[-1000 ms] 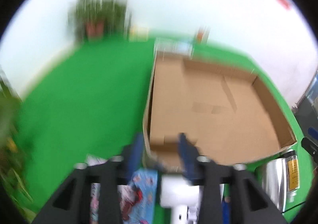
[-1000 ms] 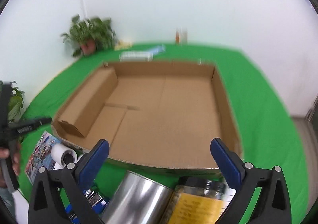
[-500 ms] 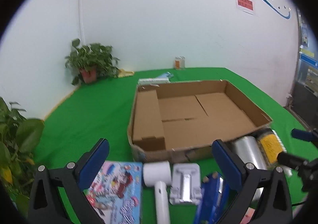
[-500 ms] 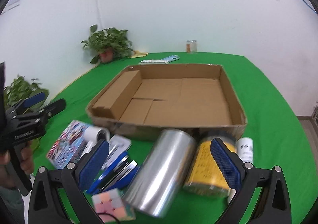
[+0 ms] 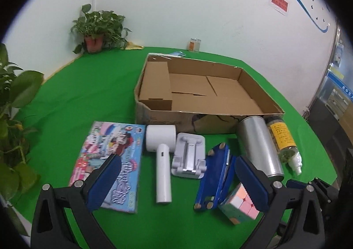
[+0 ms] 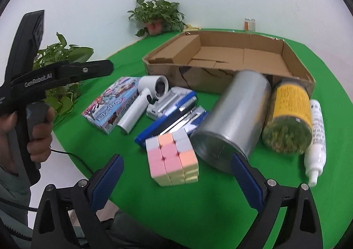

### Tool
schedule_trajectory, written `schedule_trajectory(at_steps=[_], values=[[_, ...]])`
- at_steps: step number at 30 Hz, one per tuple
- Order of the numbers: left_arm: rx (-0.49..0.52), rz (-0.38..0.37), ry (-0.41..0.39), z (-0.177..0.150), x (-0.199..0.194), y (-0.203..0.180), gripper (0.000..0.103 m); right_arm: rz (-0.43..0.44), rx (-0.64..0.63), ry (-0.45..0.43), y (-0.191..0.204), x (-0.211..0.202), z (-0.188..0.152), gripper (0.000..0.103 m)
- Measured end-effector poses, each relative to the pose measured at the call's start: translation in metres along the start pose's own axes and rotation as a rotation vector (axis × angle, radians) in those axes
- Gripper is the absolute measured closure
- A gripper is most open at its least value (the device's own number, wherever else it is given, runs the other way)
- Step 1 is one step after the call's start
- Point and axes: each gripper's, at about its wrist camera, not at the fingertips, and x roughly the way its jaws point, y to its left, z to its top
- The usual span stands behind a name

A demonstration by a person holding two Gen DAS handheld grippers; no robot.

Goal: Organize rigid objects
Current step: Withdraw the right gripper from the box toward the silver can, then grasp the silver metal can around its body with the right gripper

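Observation:
An empty cardboard box [image 5: 222, 114] [image 6: 293, 54] stands on the green table. In front of it lie a picture box [image 5: 110, 165] [image 6: 112, 101], a white handheld device [image 5: 162, 156] [image 6: 141, 103], a grey phone stand [image 5: 189, 156] [image 6: 164, 103], a blue stapler [image 5: 215, 180] [image 6: 167, 123], a pastel puzzle cube [image 5: 238, 204] [image 6: 172, 158], a silver can [image 5: 258, 145] [image 6: 233, 121], a yellow-labelled jar [image 5: 280, 136] [image 6: 289, 114] and a white spray bottle [image 6: 315, 138]. My left gripper [image 5: 176, 182] hovers open above the row. My right gripper [image 6: 176, 180] is open, its jaws closing, with the cube ahead between them, untouched.
A potted plant [image 5: 97, 28] [image 6: 156, 17] and a small jar [image 5: 195, 44] stand at the table's far edge. Leafy plants [image 5: 15, 116] crowd the left side. In the right wrist view a hand [image 6: 37, 129] holds the left gripper's handle beyond the table's near-left edge.
Both grippers have pulled back from over the box toward the near edge, so the row of objects now fills the view. The left jaws have opened wide.

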Motion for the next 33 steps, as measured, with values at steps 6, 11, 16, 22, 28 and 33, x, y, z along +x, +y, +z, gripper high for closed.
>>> schedule_trajectory(at_steps=[6, 11, 16, 22, 28, 33], values=[[0.013, 0.052, -0.055, 0.026, -0.048, 0.022, 0.001, 0.003, 0.093, -0.037, -0.028, -0.012, 0.001, 0.008], [-0.076, -0.030, 0.081, 0.021, -0.012, 0.016, 0.001, 0.010, 0.233, -0.020, -0.058, -0.008, 0.013, 0.008], [-0.063, -0.323, 0.258, 0.011, 0.052, -0.040, 0.001, 0.037, 0.450, 0.019, -0.098, 0.007, 0.023, 0.008], [-0.085, -0.509, 0.381, 0.025, 0.102, -0.077, 0.001, 0.081, 0.516, 0.122, -0.118, 0.042, 0.021, 0.024], [-0.119, -0.583, 0.519, 0.033, 0.142, -0.105, 0.002, 0.102, 0.427, 0.132, -0.121, 0.046, 0.022, 0.031], [-0.131, -0.555, 0.604, 0.032, 0.170, -0.123, 0.003, 0.002, 0.260, 0.175, -0.117, 0.037, 0.026, 0.031]])
